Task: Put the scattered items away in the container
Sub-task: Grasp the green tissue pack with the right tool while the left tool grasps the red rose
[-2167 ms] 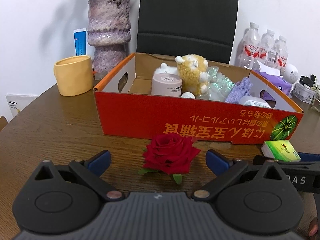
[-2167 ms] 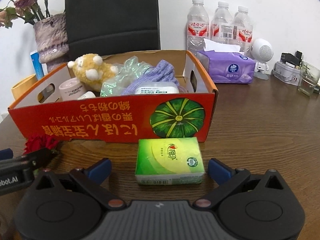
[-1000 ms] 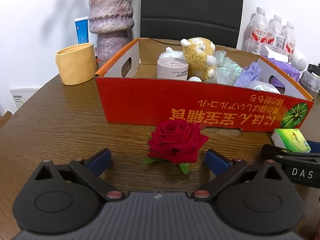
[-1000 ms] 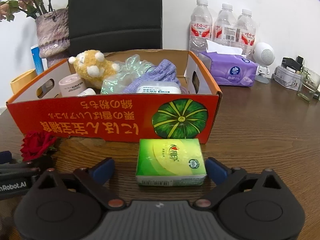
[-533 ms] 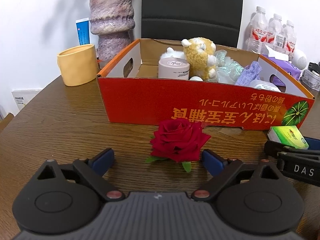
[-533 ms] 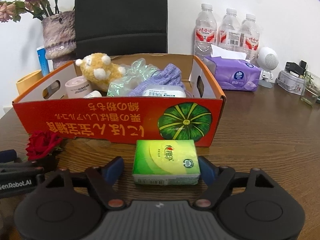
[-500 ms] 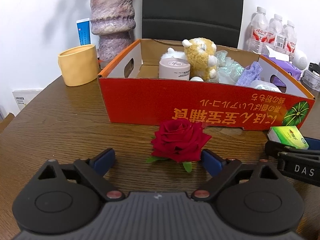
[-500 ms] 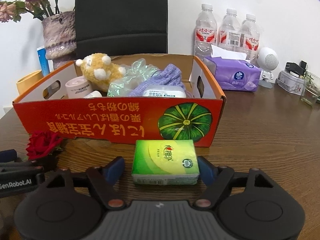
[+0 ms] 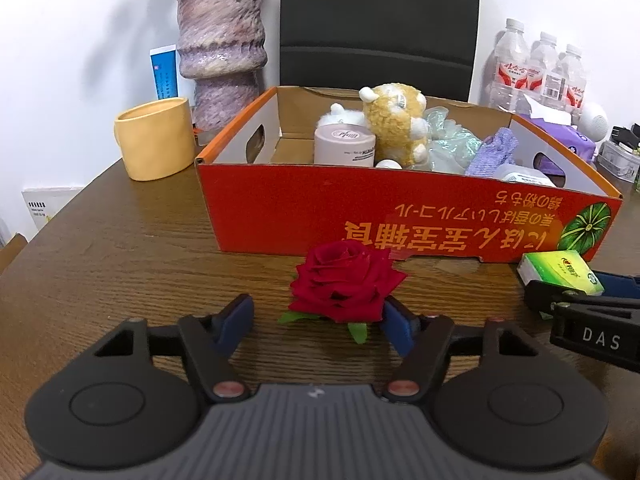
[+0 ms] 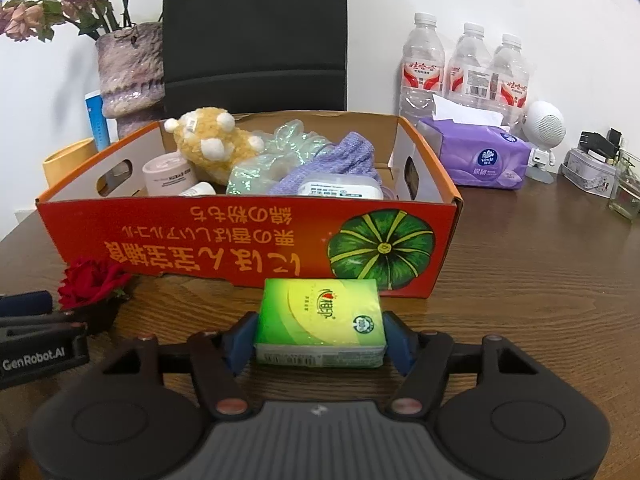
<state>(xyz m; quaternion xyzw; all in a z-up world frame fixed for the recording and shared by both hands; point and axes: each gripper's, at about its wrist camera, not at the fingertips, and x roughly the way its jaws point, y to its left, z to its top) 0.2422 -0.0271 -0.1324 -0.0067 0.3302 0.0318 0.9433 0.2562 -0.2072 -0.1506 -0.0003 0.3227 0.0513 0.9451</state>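
A red rose head (image 9: pixel 345 280) lies on the wooden table in front of the orange cardboard box (image 9: pixel 304 208). My left gripper (image 9: pixel 318 320) straddles the rose; the right pad touches it, the left pad stands apart. A green tissue pack (image 10: pixel 320 322) lies before the box's pumpkin picture (image 10: pixel 382 248). My right gripper (image 10: pixel 320 340) has both blue pads against the pack's sides. The box holds a plush toy (image 9: pixel 394 122), a pink jar (image 9: pixel 345 146), a purple cloth (image 10: pixel 332 164) and other items. The rose (image 10: pixel 93 282) and the pack (image 9: pixel 560 272) show in the opposite views.
A yellow cup (image 9: pixel 154 144) and a purple vase (image 9: pixel 220 48) stand left of the box. A black chair (image 9: pixel 376 24) is behind it. Water bottles (image 10: pixel 464 72), a purple tissue pack (image 10: pixel 476 156), a white speaker (image 10: pixel 544 128) and a tin (image 10: pixel 588 170) stand at the right.
Both grippers have narrowed their jaws. The right pads have closed onto the sides of the green pack. The left pads have drawn in around the rose, the right one reaching it.
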